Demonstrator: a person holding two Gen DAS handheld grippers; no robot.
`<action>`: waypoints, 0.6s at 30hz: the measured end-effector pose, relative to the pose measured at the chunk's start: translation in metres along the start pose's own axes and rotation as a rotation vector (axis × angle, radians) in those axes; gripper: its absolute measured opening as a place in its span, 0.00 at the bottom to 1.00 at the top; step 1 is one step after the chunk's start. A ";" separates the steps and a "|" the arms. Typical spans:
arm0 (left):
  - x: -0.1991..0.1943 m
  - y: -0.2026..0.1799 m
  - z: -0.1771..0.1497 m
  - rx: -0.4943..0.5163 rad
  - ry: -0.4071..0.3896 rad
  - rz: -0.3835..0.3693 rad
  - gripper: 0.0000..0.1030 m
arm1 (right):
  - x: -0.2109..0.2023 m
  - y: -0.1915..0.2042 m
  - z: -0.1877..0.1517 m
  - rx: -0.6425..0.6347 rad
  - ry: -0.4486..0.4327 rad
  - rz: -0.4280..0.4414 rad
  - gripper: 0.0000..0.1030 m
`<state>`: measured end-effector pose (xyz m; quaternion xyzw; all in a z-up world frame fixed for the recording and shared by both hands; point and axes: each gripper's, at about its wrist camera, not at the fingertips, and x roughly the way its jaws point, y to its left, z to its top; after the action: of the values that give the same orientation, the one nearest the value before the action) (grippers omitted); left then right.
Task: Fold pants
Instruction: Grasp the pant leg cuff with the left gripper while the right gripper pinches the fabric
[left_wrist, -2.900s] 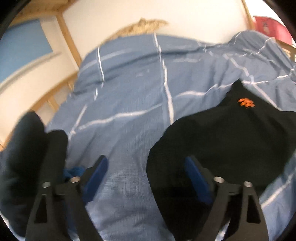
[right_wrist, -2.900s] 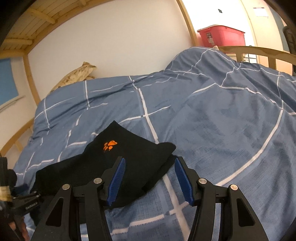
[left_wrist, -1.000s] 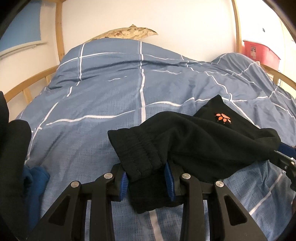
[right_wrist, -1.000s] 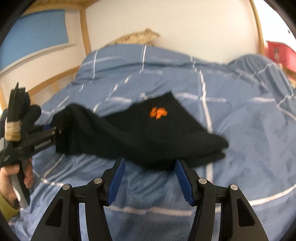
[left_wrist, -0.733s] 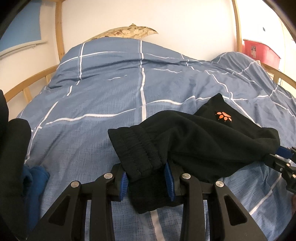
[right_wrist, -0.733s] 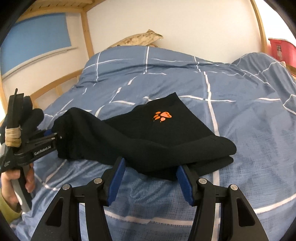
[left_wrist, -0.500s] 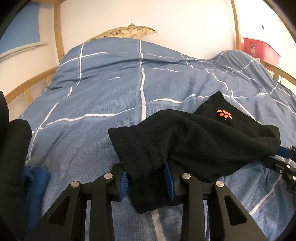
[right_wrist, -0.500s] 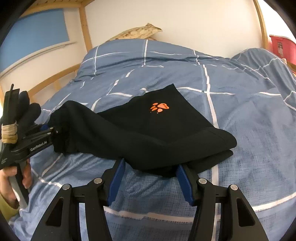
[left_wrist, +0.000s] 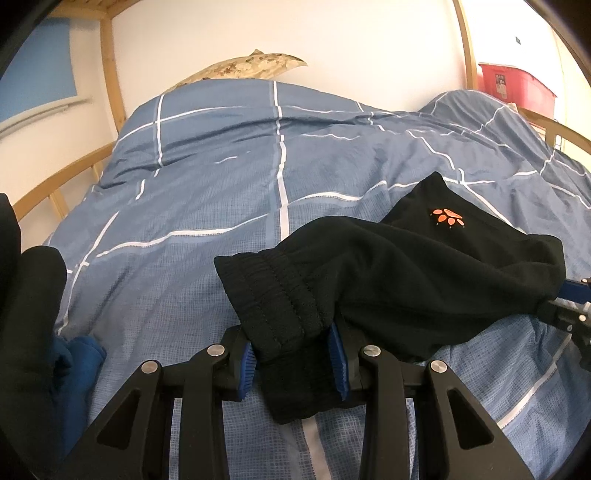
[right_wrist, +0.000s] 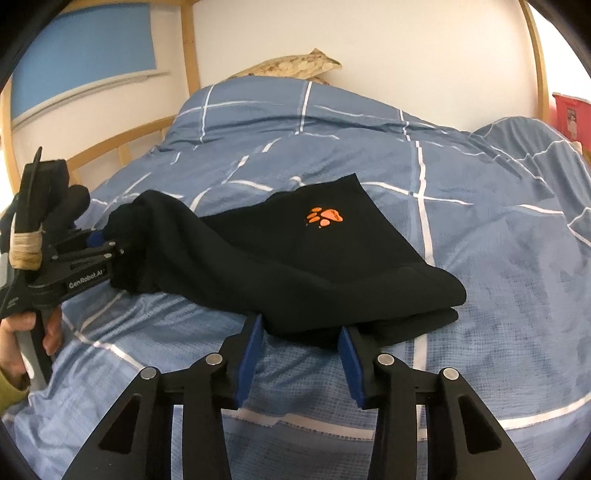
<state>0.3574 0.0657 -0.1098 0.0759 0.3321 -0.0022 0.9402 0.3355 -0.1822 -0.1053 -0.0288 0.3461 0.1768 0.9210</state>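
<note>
One pair of black fleece pants with an orange paw-print logo (right_wrist: 325, 216) lies bunched on the blue quilt with white grid lines (left_wrist: 229, 177), toward the near edge of the bed, already doubled over so that layers stack at the right-hand fold. The left gripper (left_wrist: 295, 356) has its blue-padded fingers (left_wrist: 246, 363) clamped narrow on the ribbed elastic end of the cloth, which puckers between them. The right gripper (right_wrist: 301, 350) sits at the near edge of the folded bundle, its fingers (right_wrist: 251, 349) closing in, with the lower black layers between them but, as far as I can see, not yet pinched.

Soft and thick, the fleece looks light, limp and not slippery; it should sag wherever it is unsupported, so I would take hold of it at the firm elastic end and at the stacked fold, catching all layers at once.

Around it, a dark garment and a blue cloth (left_wrist: 74, 360) lie at the left edge of the bed, well apart. A wooden bed rail (right_wrist: 122, 147) runs along the far left side, a patterned pillow (left_wrist: 243, 66) sits at the head, and a red storage box (left_wrist: 517, 85) stands beyond the right side. Nothing rests on the quilt in the way.
</note>
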 end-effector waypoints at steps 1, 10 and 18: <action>0.000 0.000 0.000 0.001 0.000 0.001 0.33 | 0.001 0.000 0.000 -0.009 0.015 -0.010 0.41; 0.001 0.000 -0.001 0.001 0.002 0.002 0.33 | 0.004 0.001 -0.002 -0.066 0.052 -0.057 0.29; -0.008 -0.007 -0.004 0.036 -0.009 0.016 0.32 | -0.014 0.007 0.000 -0.099 -0.002 -0.090 0.07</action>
<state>0.3484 0.0592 -0.1093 0.0952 0.3273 -0.0011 0.9401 0.3233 -0.1797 -0.0958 -0.0895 0.3344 0.1523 0.9257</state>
